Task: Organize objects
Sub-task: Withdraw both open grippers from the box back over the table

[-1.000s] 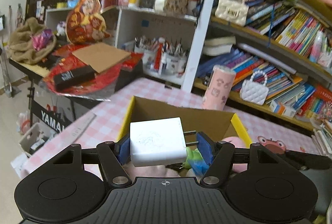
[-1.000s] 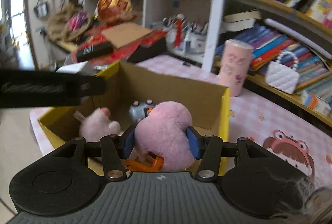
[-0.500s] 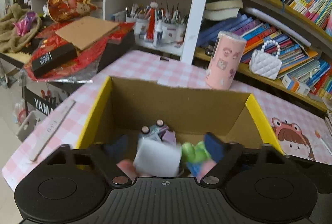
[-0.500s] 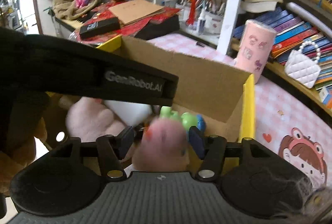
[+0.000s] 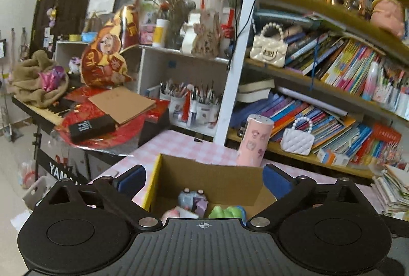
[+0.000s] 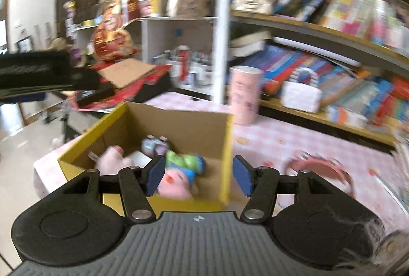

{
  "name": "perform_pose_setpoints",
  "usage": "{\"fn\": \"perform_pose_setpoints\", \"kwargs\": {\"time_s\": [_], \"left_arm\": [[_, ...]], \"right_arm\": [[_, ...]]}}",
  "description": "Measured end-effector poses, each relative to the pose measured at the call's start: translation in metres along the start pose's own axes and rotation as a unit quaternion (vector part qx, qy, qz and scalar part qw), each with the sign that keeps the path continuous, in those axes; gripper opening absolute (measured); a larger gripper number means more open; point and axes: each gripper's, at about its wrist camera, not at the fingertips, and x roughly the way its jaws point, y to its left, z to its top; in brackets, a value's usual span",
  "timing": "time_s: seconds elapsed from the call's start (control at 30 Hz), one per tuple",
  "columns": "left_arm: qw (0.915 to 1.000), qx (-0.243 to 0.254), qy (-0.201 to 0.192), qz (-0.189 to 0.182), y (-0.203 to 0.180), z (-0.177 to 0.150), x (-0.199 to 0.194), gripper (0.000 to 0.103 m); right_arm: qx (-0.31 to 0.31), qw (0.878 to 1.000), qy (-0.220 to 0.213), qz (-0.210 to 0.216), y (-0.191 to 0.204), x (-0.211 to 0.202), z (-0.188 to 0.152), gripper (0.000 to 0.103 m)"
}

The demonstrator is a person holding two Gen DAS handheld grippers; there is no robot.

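A yellow-edged cardboard box (image 6: 179,120) stands on the pink checked table; it also shows in the left wrist view (image 5: 212,176). In it lie a pink plush (image 6: 175,182), a green and blue toy (image 6: 185,161), a grey-purple toy car (image 6: 153,145), another pink plush (image 6: 112,159) and a white block (image 6: 139,157). My right gripper (image 6: 198,175) is open and empty above the box's right wall. My left gripper (image 5: 204,180) is open and empty above the box; the toy car (image 5: 193,198) and green toy (image 5: 226,212) show below it.
A pink patterned cylinder (image 5: 255,139) stands behind the box. Bookshelves (image 5: 332,76) with a white handbag (image 5: 297,139) run along the right. A side table (image 5: 84,120) with red wrap, cardboard and a black box sits at the left. A cartoon sticker (image 6: 322,168) is on the tablecloth.
Both grippers opened. The left one let go of the white block and the right one let go of the pink plush; both now lie in the box. Both grippers have risen.
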Motion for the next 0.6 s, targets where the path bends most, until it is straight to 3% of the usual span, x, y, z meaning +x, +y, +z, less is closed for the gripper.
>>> {"fn": "perform_pose_setpoints", "kwargs": {"time_s": [0.23, 0.43, 0.6], "left_arm": [[0.9967, 0.029, 0.076, -0.002, -0.009, -0.057, -0.029, 0.1], [0.9887, 0.099, 0.112, -0.011, -0.038, -0.098, -0.059, 0.103], [0.982, 0.125, 0.139, -0.026, -0.055, -0.116, -0.07, 0.103]], "right_arm": [[0.053, 0.993, 0.038, -0.095, -0.011, -0.054, -0.069, 0.055], [0.1, 0.983, 0.072, -0.138, -0.014, -0.09, -0.117, 0.054], [0.128, 0.974, 0.083, -0.168, -0.021, -0.108, -0.135, 0.054]]}}
